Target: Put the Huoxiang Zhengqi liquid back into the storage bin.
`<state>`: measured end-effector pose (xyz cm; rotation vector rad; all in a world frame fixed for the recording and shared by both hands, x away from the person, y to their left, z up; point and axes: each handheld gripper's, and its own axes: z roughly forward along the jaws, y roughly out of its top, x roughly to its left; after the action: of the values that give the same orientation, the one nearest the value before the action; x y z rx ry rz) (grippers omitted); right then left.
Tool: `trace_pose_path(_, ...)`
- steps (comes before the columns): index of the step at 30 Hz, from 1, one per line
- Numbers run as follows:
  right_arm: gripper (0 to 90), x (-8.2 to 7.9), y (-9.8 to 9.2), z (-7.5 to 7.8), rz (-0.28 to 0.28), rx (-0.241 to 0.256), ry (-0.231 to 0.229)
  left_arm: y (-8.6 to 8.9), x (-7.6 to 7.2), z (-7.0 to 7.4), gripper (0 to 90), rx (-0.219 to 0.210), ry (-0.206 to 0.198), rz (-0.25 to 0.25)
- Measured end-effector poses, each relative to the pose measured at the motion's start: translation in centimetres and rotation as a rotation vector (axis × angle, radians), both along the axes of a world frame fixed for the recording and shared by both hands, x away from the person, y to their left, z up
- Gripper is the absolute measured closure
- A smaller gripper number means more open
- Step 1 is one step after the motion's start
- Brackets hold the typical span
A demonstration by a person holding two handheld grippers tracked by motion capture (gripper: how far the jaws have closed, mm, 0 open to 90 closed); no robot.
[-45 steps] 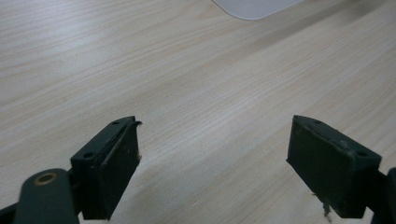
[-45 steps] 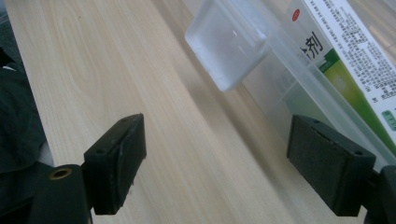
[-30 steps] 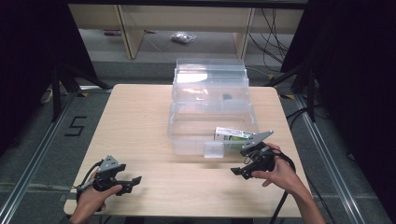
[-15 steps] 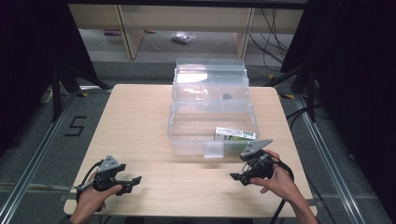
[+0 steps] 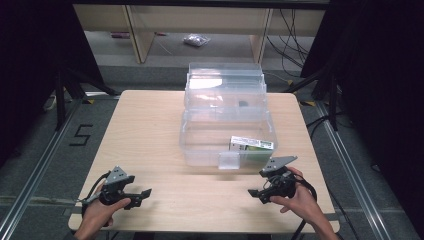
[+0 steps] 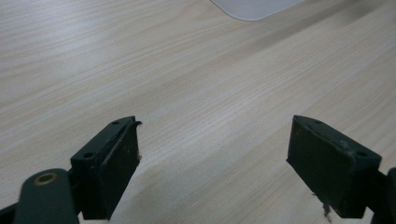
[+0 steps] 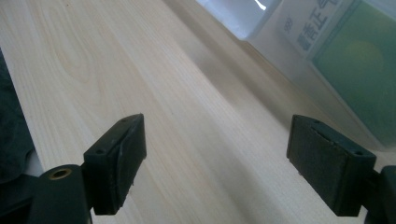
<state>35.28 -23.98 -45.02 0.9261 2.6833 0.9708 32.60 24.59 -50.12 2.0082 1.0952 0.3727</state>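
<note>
1. The wooden table [image 5: 150, 130] carried everything, and the clear plastic box served as your landmark on it.
2. The clear plastic box [image 5: 225, 125] stood at the table's far middle, its lid [image 5: 225, 80] thrown back and upright behind it.
3. The green-and-white carton [image 5: 251, 144] lay flat inside the box, against its near right corner; in the right gripper view it showed through the wall [image 7: 355, 60].
4. Your right gripper [image 5: 256, 194] sat on bare wood just in front of the box's near right corner, close to the carton but not touching it. Its jaws stood wide apart with nothing between them.
5. Your left gripper [image 5: 145, 192] rested well off from the box, toward its near left side. Its jaws also stood wide apart over bare wood.
</note>
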Motion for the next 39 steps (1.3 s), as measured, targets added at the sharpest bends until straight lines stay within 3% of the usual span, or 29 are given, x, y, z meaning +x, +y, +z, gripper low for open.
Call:
trace_pose_path(3,20.7,-0.2,-0.1,-0.5,0.007,0.024,-0.018,0.0,0.0,0.0,16.0,0.0,0.0,-0.001)
trace_pose_path(8,20.7,-0.7,-0.5,-0.8,0.001,0.016,-0.02,0.1,0.0,0.1,16.0,0.011,0.006,-0.019)
trace_pose_path(12,20.8,-1.3,-0.8,-1.3,-0.032,0.036,-0.001,0.1,0.0,0.1,16.0,0.012,0.005,-0.02)
trace_pose_path(16,20.7,-1.4,-1.0,-1.6,-0.028,0.034,-0.001,0.1,0.0,0.1,16.0,0.011,0.006,-0.019)
trace_pose_path(18,20.6,-1.7,-1.0,-1.7,-0.047,0.029,0.025,0.1,-0.1,0.1,16.0,0.01,0.0,-0.013)
trace_pose_path(19,20.6,-1.7,-1.1,-1.9,-0.038,0.039,-0.007,0.1,0.0,0.1,16.0,0.009,0.002,-0.017)
trace_pose_path(25,19.7,-2.3,-1.5,-2.3,-0.049,0.037,-0.002,0.1,-0.1,0.1,16.0,0.006,-0.006,-0.015)
trace_pose_path(26,19.6,-2.6,-1.6,-2.4,-0.059,0.025,0.016,0.1,-0.1,0.1,16.0,0.005,-0.006,-0.015)
trace_pose_path(28,19.6,-2.6,-1.8,-2.5,-0.047,0.022,0.001,0.1,-0.1,0.1,16.0,0.005,-0.006,-0.015)
trace_pose_path(29,19.6,-2.8,-1.8,-2.5,-0.06,0.016,0.018,0.1,-0.1,0.1,16.0,0.005,-0.006,-0.015)
trace_pose_path(30,19.4,-2.8,-2.0,-2.7,-0.047,0.023,-0.021,0.1,-0.1,0.1,16.0,0.011,-0.004,-0.018)
trace_pose_path(31,19.4,-2.8,-2.0,-2.7,-0.047,0.023,-0.021,0.1,-0.1,0.1,16.0,0.011,-0.004,-0.018)
trace_pose_path(32,19.4,-3.0,-2.2,-2.7,-0.077,0.031,0.001,0.0,-0.1,0.1,16.0,0.014,-0.004,-0.013)
trace_pose_path(36,19.3,-3.2,-2.4,-2.7,-0.087,0.019,0.022,0.0,-0.1,0.1,16.0,0.013,-0.006,-0.015)
trace_pose_path(37,19.2,-2.8,-2.6,-2.9,-0.058,0.015,-0.008,0.0,-0.1,0.1,16.0,0.013,-0.005,-0.015)
trace_pose_path(39,19.2,-2.8,-2.5,-2.9,-0.064,0.029,-0.005,0.0,-0.1,0.1,16.0,0.016,-0.003,-0.017)
